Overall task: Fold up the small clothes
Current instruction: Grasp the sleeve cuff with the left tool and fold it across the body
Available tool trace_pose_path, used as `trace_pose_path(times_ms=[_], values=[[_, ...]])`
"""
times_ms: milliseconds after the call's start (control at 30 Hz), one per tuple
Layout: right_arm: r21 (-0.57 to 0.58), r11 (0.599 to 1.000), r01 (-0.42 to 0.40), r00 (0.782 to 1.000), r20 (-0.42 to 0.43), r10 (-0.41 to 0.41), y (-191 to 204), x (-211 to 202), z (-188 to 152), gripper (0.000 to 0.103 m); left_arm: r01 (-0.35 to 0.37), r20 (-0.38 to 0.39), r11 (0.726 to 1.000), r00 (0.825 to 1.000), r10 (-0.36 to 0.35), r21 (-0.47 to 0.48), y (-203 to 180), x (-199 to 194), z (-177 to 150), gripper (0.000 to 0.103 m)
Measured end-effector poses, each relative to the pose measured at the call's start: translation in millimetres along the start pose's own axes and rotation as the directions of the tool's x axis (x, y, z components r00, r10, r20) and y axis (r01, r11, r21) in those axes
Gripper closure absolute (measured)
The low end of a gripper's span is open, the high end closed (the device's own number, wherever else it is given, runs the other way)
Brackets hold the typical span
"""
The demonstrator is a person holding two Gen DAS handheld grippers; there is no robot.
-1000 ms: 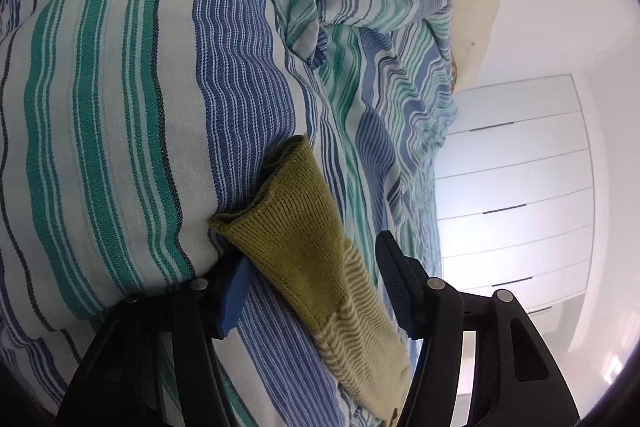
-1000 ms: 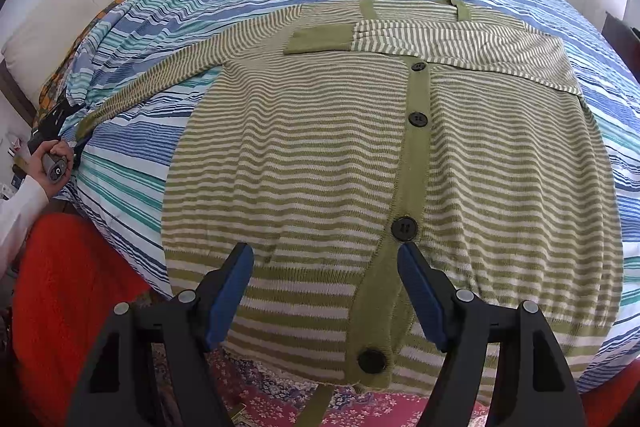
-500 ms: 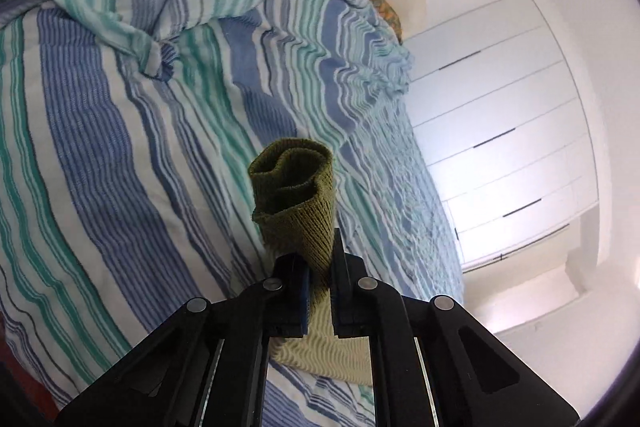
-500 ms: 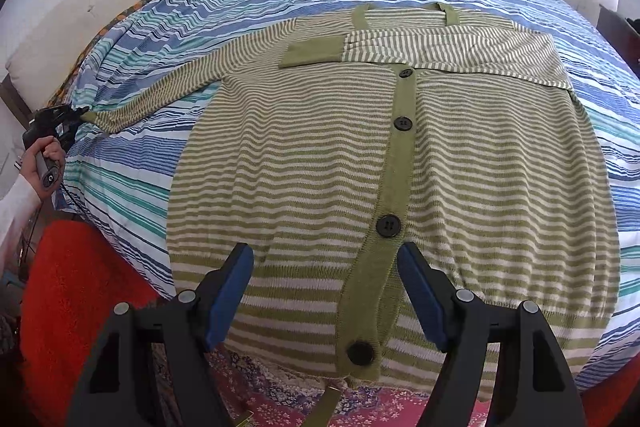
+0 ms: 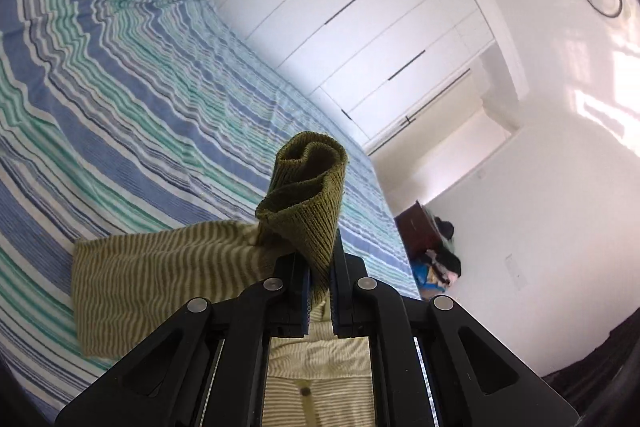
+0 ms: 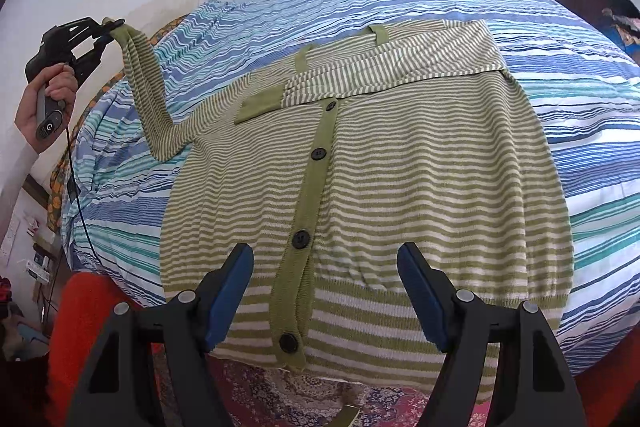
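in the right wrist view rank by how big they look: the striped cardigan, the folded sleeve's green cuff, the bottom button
1. striped cardigan
2. green cuff
3. bottom button, though it sits nearest the camera, which enlarges it.

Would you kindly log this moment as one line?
left gripper: shut on solid-green ribbed sleeve cuff, lifted | right gripper: open above green-and-white striped knit cardigan

Left wrist view low over bed [image 5: 120, 87], facing wardrobe [image 5: 360, 27], right view above cardigan [image 6: 400, 167], both sharing it
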State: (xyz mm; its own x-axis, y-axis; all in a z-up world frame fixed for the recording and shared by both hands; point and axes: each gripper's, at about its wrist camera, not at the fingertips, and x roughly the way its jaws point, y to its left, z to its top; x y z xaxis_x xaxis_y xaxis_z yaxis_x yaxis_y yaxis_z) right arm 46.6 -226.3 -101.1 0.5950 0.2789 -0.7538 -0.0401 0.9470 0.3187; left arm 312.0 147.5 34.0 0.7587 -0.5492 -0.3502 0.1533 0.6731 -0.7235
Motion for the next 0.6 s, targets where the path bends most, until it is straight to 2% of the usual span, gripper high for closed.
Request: trace_pose_path(times_ms=[67, 133, 333, 600], values=[[0.044, 0.999, -0.001, 1.000, 0.012, 0.000, -14, -5, 0, 0.029, 0.023, -0.041, 0.999, 0.999, -0.021, 0.033, -29, 34, -11, 0.098], [0.085, 0.996, -0.002, 1.000, 0.024, 0.000, -27, -10, 0, 0.029, 0.043, -0.079, 0.999, 0.996, -0.041, 0.026, -49, 67, -27, 0.098], [0.175, 0.984, -0.014, 0.998, 0.058, 0.004, -61, -23, 1, 0.029, 0.062, -0.184, 0.998, 0.981, -0.063, -0.010, -84, 146, -88, 0.098], [0.280, 0.960, -0.021, 0.999, 0.054, 0.006, -97, -23, -1, 0.029, 0.041, -0.319, 0.998, 0.948, -0.023, 0.049, -118, 207, -162, 0.098]])
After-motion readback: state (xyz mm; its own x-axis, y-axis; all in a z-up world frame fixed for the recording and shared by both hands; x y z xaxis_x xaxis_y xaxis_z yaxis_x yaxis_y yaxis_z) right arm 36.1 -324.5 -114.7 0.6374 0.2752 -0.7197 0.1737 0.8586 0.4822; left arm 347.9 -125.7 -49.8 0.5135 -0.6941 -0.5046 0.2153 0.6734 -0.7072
